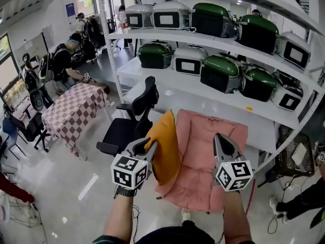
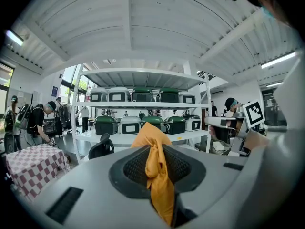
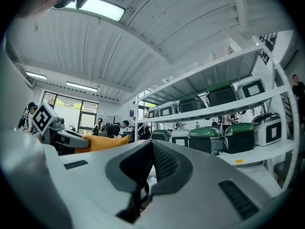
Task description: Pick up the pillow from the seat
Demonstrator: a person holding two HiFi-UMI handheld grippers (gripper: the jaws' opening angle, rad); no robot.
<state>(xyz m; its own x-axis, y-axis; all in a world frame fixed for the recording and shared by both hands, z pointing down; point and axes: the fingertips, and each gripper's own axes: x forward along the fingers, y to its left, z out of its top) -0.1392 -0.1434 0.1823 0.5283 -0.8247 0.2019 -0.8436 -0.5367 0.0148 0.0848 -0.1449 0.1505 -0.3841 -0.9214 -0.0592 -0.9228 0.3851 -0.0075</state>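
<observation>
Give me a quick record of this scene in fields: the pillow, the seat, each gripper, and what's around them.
pillow: orange pillow, upright at the left side of the seat, hanging from a pinched edge
seat: pink padded chair
left gripper: shut on a fold of the pillow's fabric
right gripper: jaws together, nothing held, in front of the chair's back
surroundings: black office chair to the left, checkered table beyond it, shelf rack with green and white cases behind
</observation>
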